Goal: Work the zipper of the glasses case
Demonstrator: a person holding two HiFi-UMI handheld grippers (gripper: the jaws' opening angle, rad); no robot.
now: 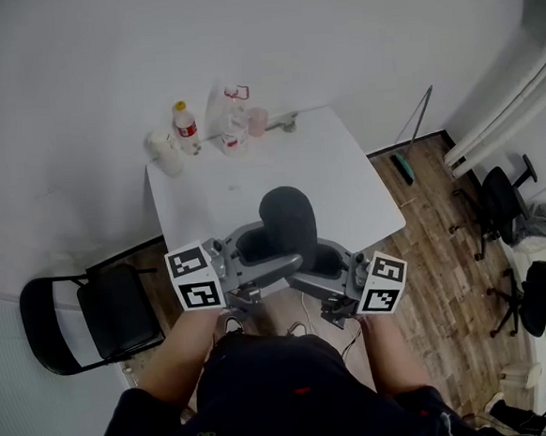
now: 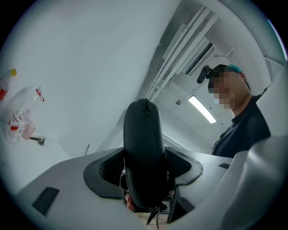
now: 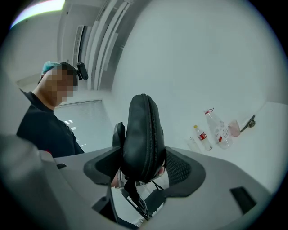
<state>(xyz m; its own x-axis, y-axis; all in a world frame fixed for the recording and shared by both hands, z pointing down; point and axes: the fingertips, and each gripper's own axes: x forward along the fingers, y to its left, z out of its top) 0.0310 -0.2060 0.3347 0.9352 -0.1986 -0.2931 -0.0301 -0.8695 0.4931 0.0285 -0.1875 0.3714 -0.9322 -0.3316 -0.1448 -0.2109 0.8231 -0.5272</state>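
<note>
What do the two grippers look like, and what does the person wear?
Both left gripper and right gripper are light grey, with curved fingers lined by black textured pads. Each carries a white cube with black square markers. The person wears a dark top.

Three cameras, one spot
Head view looks steeply down at the tabletop [image 1: 344,169]; both gripper views look up, very near, sharing the case [image 2: 144,148].

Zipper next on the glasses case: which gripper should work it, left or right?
Right, probably. The left gripper clamps the glasses case, so it anchors. The zipper track faces the right gripper, whose jaws stand wide around the case.
</note>
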